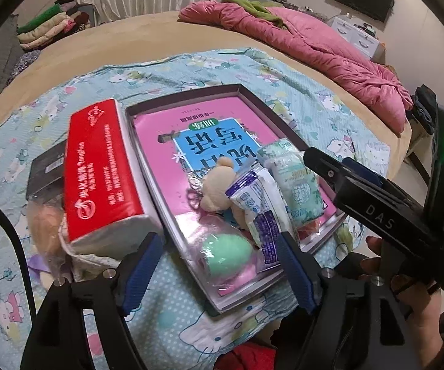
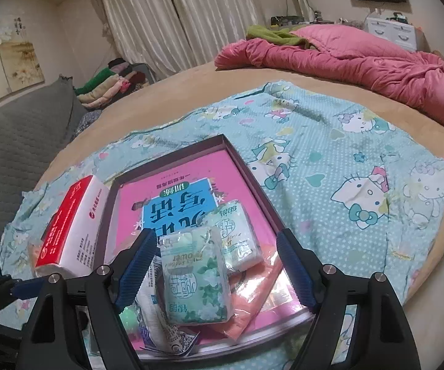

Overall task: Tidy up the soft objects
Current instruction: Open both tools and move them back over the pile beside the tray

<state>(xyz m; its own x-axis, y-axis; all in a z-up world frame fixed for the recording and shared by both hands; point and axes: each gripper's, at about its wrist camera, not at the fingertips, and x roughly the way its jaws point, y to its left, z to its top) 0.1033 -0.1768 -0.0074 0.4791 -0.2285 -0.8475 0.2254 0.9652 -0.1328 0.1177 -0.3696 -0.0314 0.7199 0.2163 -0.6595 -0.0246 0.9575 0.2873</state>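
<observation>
Bed draped in a pale blue cartoon-cat sheet (image 2: 330, 160), carrying a shallow dark-rimmed cardboard tray (image 2: 246, 166) of soft things.

Both claws hang wide open and empty: the left claw (image 1: 219, 265) hovers above the mint-green egg-shaped sponge (image 1: 226, 251) at the tray's near end, the right claw (image 2: 215, 265) straddles one green floral tissue pack (image 2: 195, 274) without touching it. Two such packs lie in the tray, with one beige plush bear (image 1: 219, 188) and one white-and-blue sachet (image 1: 259, 206); one red tissue box (image 1: 103, 169) sits just outside.
</observation>
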